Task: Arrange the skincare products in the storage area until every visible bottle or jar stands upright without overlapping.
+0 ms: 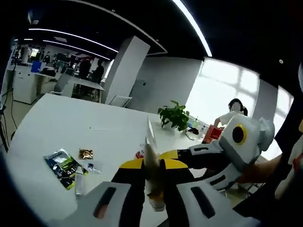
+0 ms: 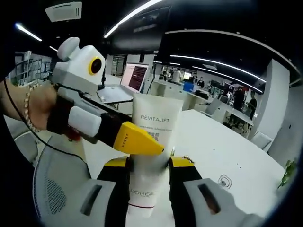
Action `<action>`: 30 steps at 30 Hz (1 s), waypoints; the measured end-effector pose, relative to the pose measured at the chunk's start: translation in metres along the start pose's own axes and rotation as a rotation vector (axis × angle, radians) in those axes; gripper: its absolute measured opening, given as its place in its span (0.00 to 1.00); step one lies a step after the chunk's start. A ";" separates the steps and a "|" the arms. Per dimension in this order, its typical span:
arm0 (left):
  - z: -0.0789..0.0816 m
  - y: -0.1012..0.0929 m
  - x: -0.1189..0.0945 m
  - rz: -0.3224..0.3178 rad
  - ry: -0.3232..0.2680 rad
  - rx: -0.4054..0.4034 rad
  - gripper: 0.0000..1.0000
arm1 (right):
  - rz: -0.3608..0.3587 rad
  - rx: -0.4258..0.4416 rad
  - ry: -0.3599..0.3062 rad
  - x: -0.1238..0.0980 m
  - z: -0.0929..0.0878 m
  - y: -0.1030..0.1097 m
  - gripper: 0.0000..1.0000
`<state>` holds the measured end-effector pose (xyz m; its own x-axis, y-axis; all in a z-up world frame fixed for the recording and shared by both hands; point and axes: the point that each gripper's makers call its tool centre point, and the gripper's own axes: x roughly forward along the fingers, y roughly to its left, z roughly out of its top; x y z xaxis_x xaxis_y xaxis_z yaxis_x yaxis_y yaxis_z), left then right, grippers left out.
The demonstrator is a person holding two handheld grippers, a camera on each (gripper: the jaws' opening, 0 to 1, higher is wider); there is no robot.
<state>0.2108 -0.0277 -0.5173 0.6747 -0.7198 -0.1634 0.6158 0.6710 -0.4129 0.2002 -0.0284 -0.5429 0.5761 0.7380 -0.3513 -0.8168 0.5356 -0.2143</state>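
Both hand-held grippers meet at 1 white squeeze tube printed "REVITALIFT" (image 2: 150, 156), lifted above the wide white desk (image 1: 57, 123).

In the right gripper view, the right hand-held gripper (image 2: 149, 163) is clamped on the tube's lower body, cap end toward the camera, and the left hand-held gripper (image 2: 137, 142) comes in from the left with its yellow tip against the tube's front. In the left gripper view, the tube (image 1: 152, 175) is seen edge-on between the jaws of the left hand-held gripper (image 1: 154, 165); whether they press it I cannot tell. The right hand-held gripper (image 1: 189, 156) reaches in from the right. The desk surface is mostly bare; near its left edge lie a green and black sachet pack (image 1: 61, 165), a small gold foil packet (image 1: 85, 153) and a slim clear tube (image 1: 79, 182). A green potted plant (image 1: 174, 116) stands toward the far edge.
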 end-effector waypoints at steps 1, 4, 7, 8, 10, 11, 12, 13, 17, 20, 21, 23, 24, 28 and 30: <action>0.002 -0.001 -0.001 -0.012 0.000 -0.003 0.06 | 0.011 0.001 -0.022 -0.002 0.003 0.000 0.32; 0.007 -0.010 -0.002 -0.090 0.024 0.016 0.06 | 0.081 0.041 -0.091 -0.010 0.009 0.002 0.32; 0.016 -0.028 -0.006 -0.205 0.051 0.078 0.05 | 0.191 0.077 -0.156 -0.027 0.015 0.008 0.31; 0.018 -0.033 -0.007 -0.233 0.051 0.071 0.05 | 0.233 0.124 -0.183 -0.032 0.018 0.011 0.30; 0.024 -0.042 -0.010 -0.302 0.046 0.076 0.05 | 0.295 0.184 -0.223 -0.039 0.021 0.014 0.29; 0.028 -0.050 -0.012 -0.346 0.044 0.083 0.05 | 0.317 0.216 -0.240 -0.042 0.024 0.015 0.29; 0.030 -0.056 -0.013 -0.374 0.043 0.090 0.05 | 0.349 0.259 -0.270 -0.045 0.027 0.015 0.29; 0.033 -0.063 -0.014 -0.405 0.039 0.101 0.05 | 0.379 0.278 -0.268 -0.047 0.026 0.016 0.29; 0.036 -0.089 -0.019 -0.520 0.068 0.150 0.05 | 0.513 0.324 -0.320 -0.059 0.036 0.026 0.26; 0.035 -0.098 -0.021 -0.568 0.092 0.181 0.05 | 0.566 0.332 -0.318 -0.061 0.038 0.031 0.24; 0.035 -0.099 -0.021 -0.578 0.097 0.187 0.05 | 0.569 0.319 -0.320 -0.062 0.039 0.032 0.24; 0.034 -0.103 -0.022 -0.597 0.103 0.205 0.05 | 0.582 0.299 -0.323 -0.063 0.041 0.037 0.22; 0.034 -0.104 -0.022 -0.599 0.107 0.206 0.05 | 0.578 0.297 -0.325 -0.063 0.041 0.037 0.22; 0.033 -0.105 -0.022 -0.601 0.112 0.237 0.06 | 0.547 0.291 -0.334 -0.063 0.041 0.036 0.20; 0.027 -0.103 -0.020 -0.579 0.133 0.317 0.07 | 0.517 0.259 -0.312 -0.060 0.037 0.037 0.19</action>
<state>0.1453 -0.0774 -0.4470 0.1559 -0.9814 -0.1124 0.9665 0.1750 -0.1877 0.1367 -0.0378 -0.4960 0.1246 0.9903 -0.0610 -0.9796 0.1325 0.1510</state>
